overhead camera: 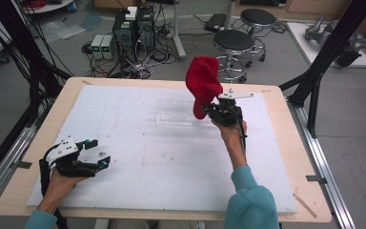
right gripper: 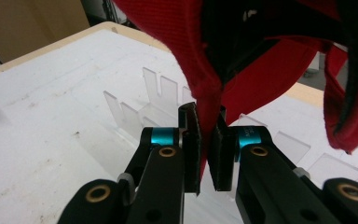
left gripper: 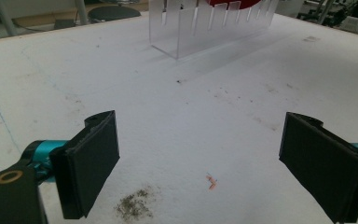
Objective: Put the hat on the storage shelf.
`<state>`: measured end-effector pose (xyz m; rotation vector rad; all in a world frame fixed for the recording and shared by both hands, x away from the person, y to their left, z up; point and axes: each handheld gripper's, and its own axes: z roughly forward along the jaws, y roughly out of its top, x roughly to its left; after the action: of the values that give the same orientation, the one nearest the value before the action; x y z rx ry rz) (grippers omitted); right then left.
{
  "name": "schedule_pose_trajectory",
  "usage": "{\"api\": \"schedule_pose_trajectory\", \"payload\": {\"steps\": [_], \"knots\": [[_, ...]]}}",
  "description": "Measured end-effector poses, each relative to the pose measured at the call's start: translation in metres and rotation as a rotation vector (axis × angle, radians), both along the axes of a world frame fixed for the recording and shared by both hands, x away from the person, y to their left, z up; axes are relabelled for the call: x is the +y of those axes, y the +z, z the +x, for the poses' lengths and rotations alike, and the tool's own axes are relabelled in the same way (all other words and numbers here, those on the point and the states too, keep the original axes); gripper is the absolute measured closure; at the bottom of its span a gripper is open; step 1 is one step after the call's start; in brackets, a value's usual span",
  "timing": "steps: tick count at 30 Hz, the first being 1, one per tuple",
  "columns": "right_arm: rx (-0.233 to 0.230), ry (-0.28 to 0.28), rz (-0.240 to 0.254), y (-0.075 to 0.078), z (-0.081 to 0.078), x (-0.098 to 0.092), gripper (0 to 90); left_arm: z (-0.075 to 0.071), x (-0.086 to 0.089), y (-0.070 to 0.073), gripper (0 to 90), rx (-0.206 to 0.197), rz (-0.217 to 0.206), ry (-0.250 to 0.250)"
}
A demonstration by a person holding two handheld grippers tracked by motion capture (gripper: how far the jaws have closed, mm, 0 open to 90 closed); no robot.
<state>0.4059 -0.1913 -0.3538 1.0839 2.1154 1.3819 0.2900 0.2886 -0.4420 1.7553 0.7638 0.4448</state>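
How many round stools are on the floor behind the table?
2. One stool stands just past the table's far edge, behind the red cap; the other stool is farther back, to its right. More may be hidden.

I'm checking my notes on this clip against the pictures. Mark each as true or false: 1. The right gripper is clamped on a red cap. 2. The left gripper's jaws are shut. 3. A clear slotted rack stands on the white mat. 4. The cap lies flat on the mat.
1. The right gripper is clamped on a red cap. True.
2. The left gripper has its jaws shut. False: they stand wide apart, nothing between them.
3. A clear slotted rack stands on the white mat. True.
4. The cap lies flat on the mat. False: it is held up above the rack.
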Motion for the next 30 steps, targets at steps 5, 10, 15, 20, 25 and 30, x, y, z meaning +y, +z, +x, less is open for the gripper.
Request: {"api": "schedule_pose_trajectory", "payload": {"steps": [5, 10, 15, 20, 25, 30], "knots": [[0.027, 0.004, -0.001, -0.005, 0.004, 0.001, 85.2, -0.001, 0.002, -0.003, 12.2, 0.003, -0.001, 0.006], [0.050, 0.010, -0.009, -0.010, 0.007, 0.002, 85.2, -0.003, 0.003, -0.005, 12.4, -0.002, -0.010, 0.016], [0.052, 0.014, -0.015, -0.011, 0.006, 0.003, 85.3, -0.003, 0.003, -0.005, 12.5, 0.001, -0.007, 0.023], [0.061, 0.020, -0.026, -0.014, 0.003, 0.002, 85.0, -0.004, 0.003, -0.006, 12.6, -0.005, -0.007, 0.033], [0.065, 0.014, -0.037, -0.017, -0.001, 0.001, 83.7, -0.004, 0.003, -0.006, 12.7, -0.007, -0.006, 0.037], [0.043, 0.009, -0.038, -0.017, -0.004, -0.001, 68.9, -0.004, 0.003, -0.006, 12.7, -0.007, -0.006, 0.042]]}}
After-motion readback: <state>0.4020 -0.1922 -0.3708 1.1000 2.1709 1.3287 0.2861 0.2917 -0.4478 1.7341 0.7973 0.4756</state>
